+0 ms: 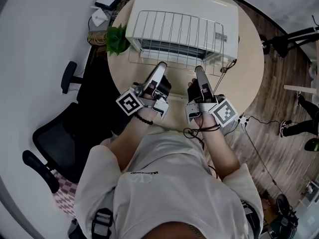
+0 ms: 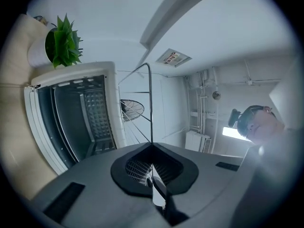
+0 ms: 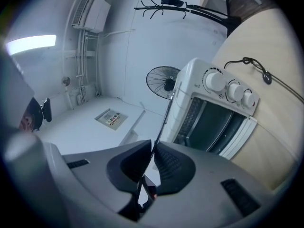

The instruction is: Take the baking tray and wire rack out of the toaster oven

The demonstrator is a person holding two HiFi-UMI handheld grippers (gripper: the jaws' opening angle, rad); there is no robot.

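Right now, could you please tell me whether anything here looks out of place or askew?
Only the wire rack: it is out of the toaster oven, held in the air in front of it, its near edge pinched by the left tongs and right tongs. The oven door hangs open. Nothing looks spilled or damaged.

You're in an office-like room: a black swivel office chair (image 1: 55,133) sits beside your round pale-wood desk (image 1: 249,59), and a white router with antennas (image 1: 105,1) sits near it. The gripper views show a white wall-mounted air conditioner (image 3: 97,11) and a black pedestal fan (image 3: 164,82). The floor is wood plank (image 1: 279,98), and the white toaster oven (image 1: 184,19) rests on the desk.
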